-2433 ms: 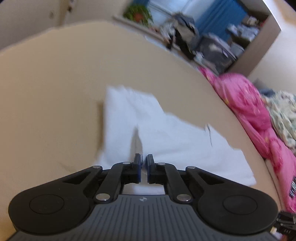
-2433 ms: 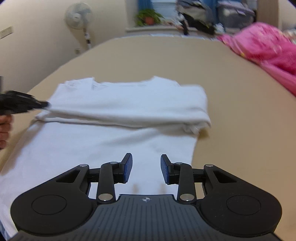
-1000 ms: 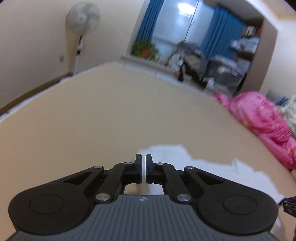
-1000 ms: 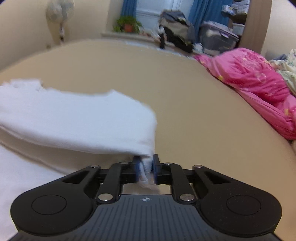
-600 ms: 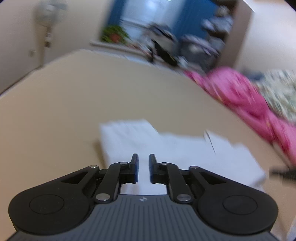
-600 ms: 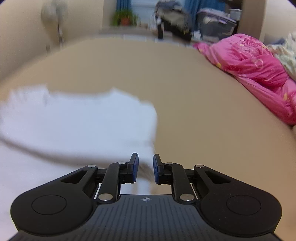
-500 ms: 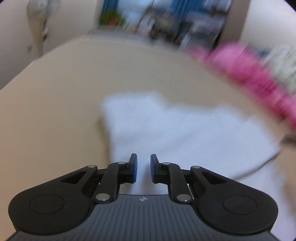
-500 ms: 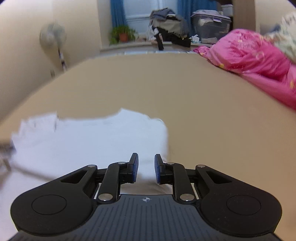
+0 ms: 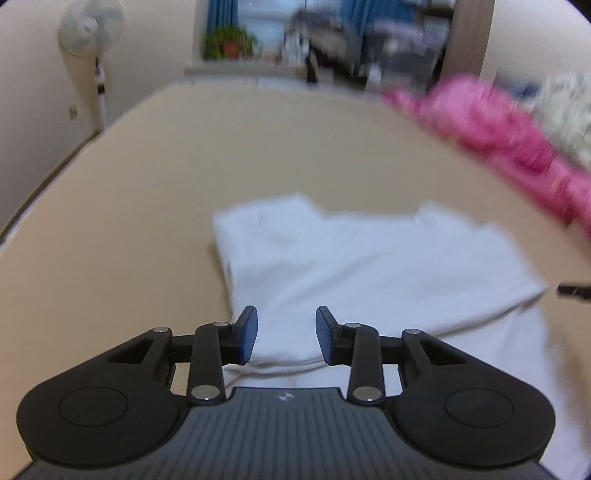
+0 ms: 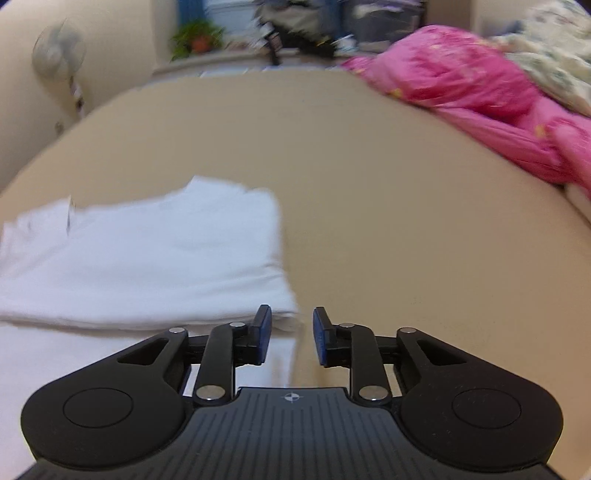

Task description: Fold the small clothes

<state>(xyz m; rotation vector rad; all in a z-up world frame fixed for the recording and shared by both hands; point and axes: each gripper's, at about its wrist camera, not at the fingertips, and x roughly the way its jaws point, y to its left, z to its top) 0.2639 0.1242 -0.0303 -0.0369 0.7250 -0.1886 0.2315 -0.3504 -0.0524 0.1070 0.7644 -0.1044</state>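
Note:
A white T-shirt (image 9: pixel 369 266) lies on the tan bed, its upper part folded over the lower part. My left gripper (image 9: pixel 285 334) hovers over the shirt's left edge; its jaws are opening and nothing is pinched between them. In the right wrist view the same shirt (image 10: pixel 147 254) fills the left side, with its folded corner just ahead of my right gripper (image 10: pixel 291 334). The right jaws are opening too, and the cloth lies below them, free of the pads. A dark tip of the right gripper (image 9: pixel 574 291) shows at the left view's right edge.
The tan bed surface (image 10: pixel 406 221) stretches ahead and to the right. A pink quilt (image 10: pixel 480 96) and a floral blanket (image 10: pixel 554 48) are piled along the right side. A standing fan (image 9: pixel 90 33) and a potted plant (image 9: pixel 229 40) stand by the far wall.
Both grippers have let go of the shirt and their jaws have spread. Both have lifted and pulled back, and the folded upper part now lies flat on the lower part.

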